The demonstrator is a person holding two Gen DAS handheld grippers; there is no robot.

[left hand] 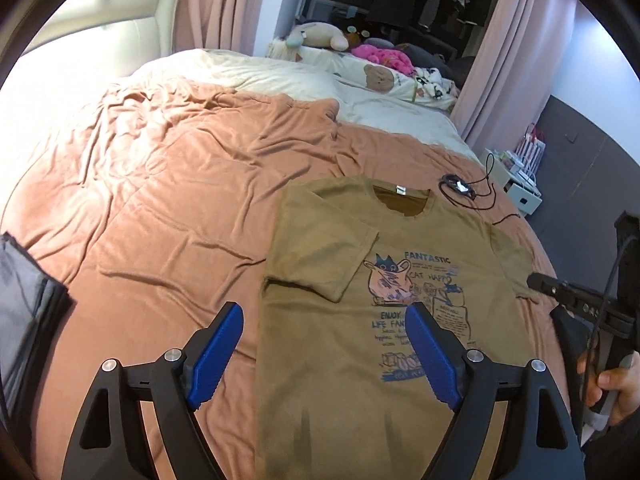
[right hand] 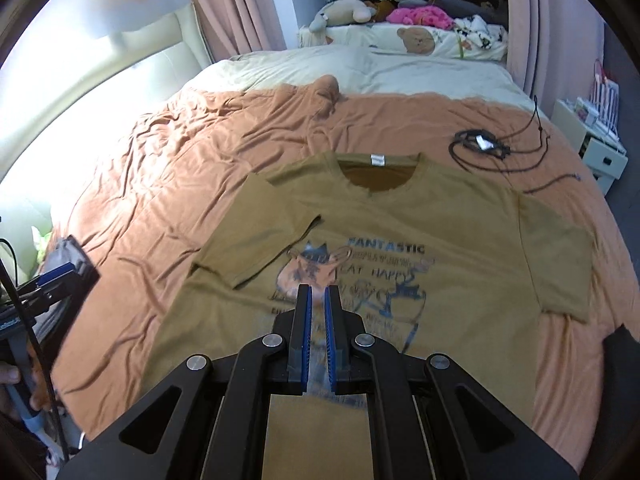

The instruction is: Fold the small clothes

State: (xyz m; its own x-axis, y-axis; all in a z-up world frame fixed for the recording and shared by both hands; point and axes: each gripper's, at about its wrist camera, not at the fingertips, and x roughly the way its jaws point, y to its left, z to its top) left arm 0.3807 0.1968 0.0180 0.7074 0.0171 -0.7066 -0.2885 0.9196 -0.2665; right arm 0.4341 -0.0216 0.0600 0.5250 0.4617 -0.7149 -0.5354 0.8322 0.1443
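T-shirt (right hand: 400,280), olive with a cat print, lies face up on the orange bedspread (right hand: 180,168), below and ahead of both tools; its long axis runs away from them, hem nearest, collar farthest. Left side already folded inward, sleeve on the chest; right sleeve (right hand: 556,256) flat and spread. Left gripper (left hand: 324,356): jaws wide, empty, over the folded edge. Right gripper (right hand: 318,332): jaws nearly closed with a narrow gap, holding nothing, above the print and nearer the unfolded side. Beyond the collar, a black cord (right hand: 484,144).
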